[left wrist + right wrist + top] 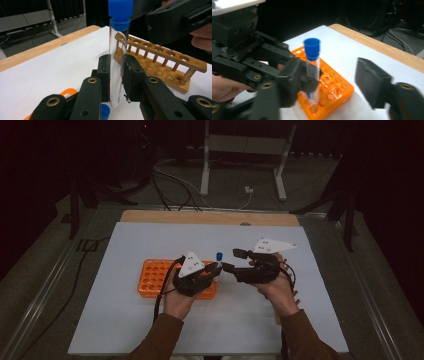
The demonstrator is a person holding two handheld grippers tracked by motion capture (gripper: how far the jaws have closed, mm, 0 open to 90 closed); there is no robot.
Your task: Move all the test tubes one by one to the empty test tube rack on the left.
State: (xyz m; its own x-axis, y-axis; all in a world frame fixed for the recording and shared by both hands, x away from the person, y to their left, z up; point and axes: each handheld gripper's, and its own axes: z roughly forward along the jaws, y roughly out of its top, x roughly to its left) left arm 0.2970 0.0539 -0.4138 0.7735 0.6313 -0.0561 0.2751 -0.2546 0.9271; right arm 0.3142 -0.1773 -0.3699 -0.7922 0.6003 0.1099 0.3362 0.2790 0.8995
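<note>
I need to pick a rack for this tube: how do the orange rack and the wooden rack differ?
The orange rack is a low plastic block with many holes in several rows; the wooden rack is an open frame on pegs with a single row of holes. The orange rack already holds a blue-capped tube; the wooden rack's visible holes are empty. Both stand on the white table sheet.

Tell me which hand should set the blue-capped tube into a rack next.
Left, probably. The left claw is clamped upright on the tube, directly above the orange rack. The right claw stands open with nothing between its pads.
</note>
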